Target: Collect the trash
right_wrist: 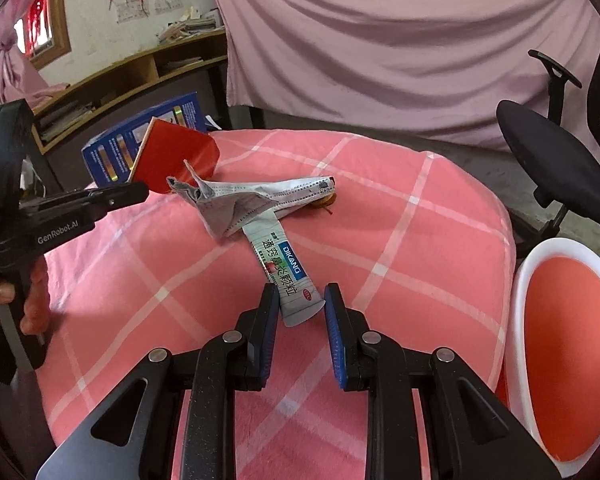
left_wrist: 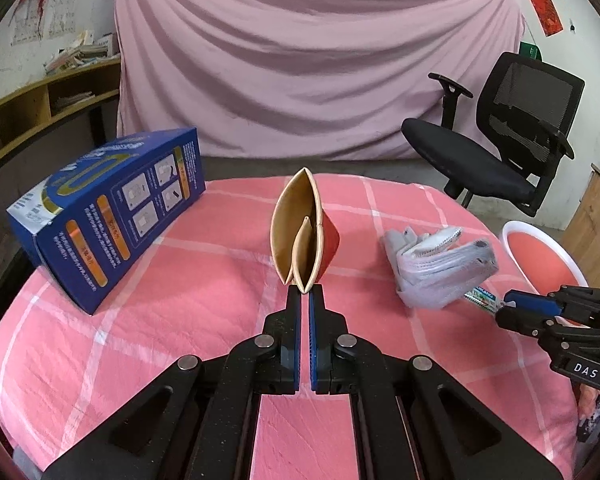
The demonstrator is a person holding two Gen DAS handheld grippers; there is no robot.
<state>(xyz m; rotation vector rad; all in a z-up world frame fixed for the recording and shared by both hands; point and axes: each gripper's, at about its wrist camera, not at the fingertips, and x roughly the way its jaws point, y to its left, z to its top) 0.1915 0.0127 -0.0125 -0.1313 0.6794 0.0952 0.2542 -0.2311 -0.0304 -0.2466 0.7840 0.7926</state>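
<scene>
Flattened paper cup (left_wrist: 296, 232): red outside, tan inside, pinched at its folded edge by the left gripper (left_wrist: 305, 294), jaws together on it. Light, thin, easily creased; the edge grip looks adequate.

Sachet (right_wrist: 290, 276): printed foil strip, its near end between the right gripper (right_wrist: 302, 300) jaws, which clamp it. Limp and probably slippery.

Face mask (right_wrist: 252, 200): soft, draped over the sachet's far end, beyond the jaws.

Bin (right_wrist: 520, 300): white rim, orange inside, right of the jaws; no contents visible.

Blue box (left_wrist: 100, 216): left, on the desk (left_wrist: 180, 300).
</scene>
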